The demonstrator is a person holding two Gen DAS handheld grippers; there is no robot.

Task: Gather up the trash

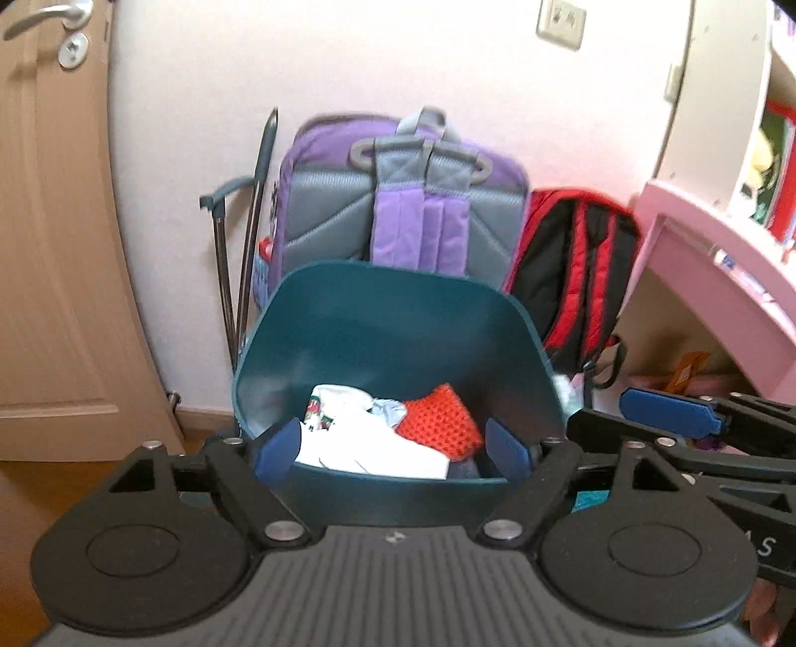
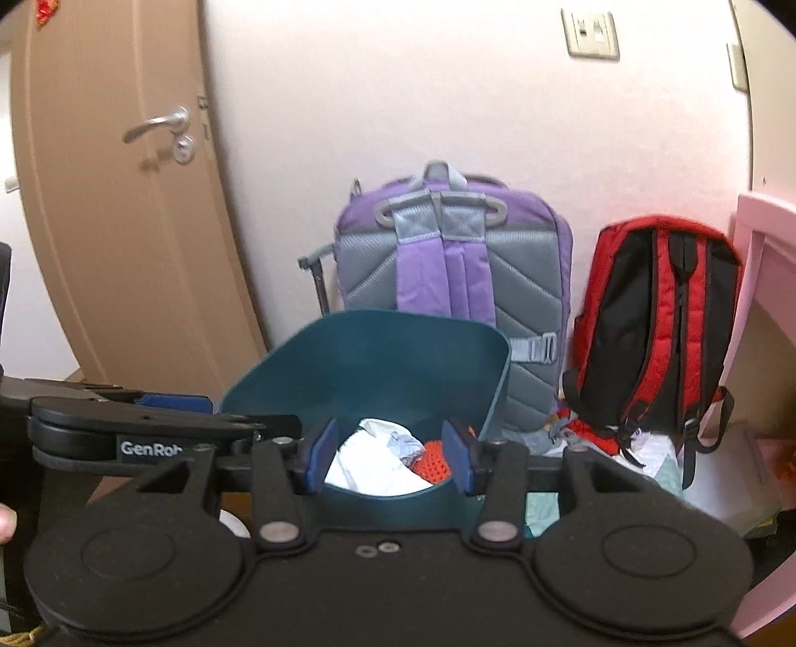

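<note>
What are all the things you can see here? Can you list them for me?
bin: one, dark teal, on the floor before the backpacks
white trash: crumpled pieces, inside the bin
red dotted trash: one, inside the bin
purple backpack: one, purple and grey, against the wall
red backpack: one, red and black, right of the purple one
door: one, brown, silver handle, left
desk: one, pink, right
wall switch: one, cream
left tool: black, blue pads, open
right tool: black, blue pads, open
</note>
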